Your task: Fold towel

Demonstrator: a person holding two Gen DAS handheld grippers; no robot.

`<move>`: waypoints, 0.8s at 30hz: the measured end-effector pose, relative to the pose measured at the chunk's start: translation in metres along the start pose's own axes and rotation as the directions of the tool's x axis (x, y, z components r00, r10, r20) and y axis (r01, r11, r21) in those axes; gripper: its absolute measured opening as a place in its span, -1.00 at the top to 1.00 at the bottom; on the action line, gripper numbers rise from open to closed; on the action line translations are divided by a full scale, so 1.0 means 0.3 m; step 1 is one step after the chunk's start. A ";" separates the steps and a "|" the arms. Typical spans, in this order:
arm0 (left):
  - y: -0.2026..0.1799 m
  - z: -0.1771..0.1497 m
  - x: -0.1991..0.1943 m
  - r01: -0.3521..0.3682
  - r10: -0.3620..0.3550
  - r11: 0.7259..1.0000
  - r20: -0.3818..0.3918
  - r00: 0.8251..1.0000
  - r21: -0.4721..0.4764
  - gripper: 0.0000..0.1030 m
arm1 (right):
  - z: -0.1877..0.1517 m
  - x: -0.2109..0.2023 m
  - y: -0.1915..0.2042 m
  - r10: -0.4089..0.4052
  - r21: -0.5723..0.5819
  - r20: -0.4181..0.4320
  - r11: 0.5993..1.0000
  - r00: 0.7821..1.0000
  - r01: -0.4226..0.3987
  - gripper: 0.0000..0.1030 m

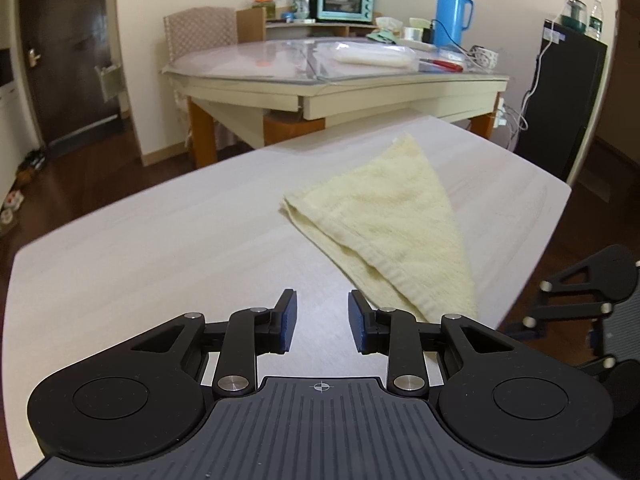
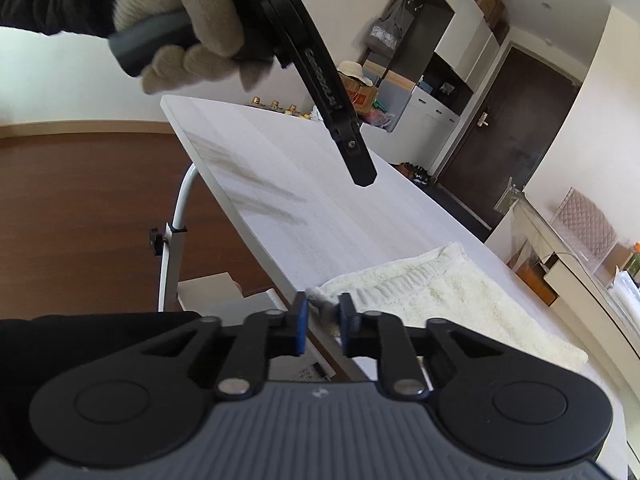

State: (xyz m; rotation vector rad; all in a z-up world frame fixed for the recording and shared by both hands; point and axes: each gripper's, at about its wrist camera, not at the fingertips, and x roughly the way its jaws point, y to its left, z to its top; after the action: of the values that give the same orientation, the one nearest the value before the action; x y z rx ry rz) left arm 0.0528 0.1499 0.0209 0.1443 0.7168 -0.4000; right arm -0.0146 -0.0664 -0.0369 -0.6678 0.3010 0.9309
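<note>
A pale yellow towel (image 1: pixel 392 220) lies folded into a triangle on the white table (image 1: pixel 160 248), right of centre. Its near corner reaches the table's right front edge. My left gripper (image 1: pixel 322 314) hovers over bare table just left of that corner, open with nothing between its blue pads. In the right wrist view, the towel (image 2: pixel 460 296) has its bunched corner between the pads of my right gripper (image 2: pixel 323 312), which is shut on it at the table's edge. A gloved hand (image 2: pixel 188 28) holds the left gripper (image 2: pixel 362 174) above the table.
A glass-topped table (image 1: pixel 360 80) stands behind, holding a blue thermos (image 1: pixel 452 12) and a teal oven (image 1: pixel 340 0). A black cabinet (image 1: pixel 568 92) is at the right. The white table's metal leg (image 2: pixel 176 232) and brown floor lie to the left in the right wrist view.
</note>
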 end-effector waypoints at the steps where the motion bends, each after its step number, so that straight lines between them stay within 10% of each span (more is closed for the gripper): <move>1: 0.012 0.016 0.016 -0.001 0.001 1.000 -0.002 1.000 0.010 0.40 | 0.001 -0.007 -0.001 0.004 -0.005 0.000 1.000 1.000 -0.004 0.74; 24: 0.083 0.243 0.428 0.154 -0.116 0.949 -0.149 0.982 0.275 0.53 | -0.013 -0.065 -0.024 0.112 0.050 -0.014 0.993 0.994 -0.111 0.75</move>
State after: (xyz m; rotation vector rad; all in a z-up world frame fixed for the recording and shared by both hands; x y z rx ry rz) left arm 0.1948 0.1141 -0.0101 0.3994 0.7986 -0.6302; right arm -0.0198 -0.0843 -0.0272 -0.6186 0.3782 1.0219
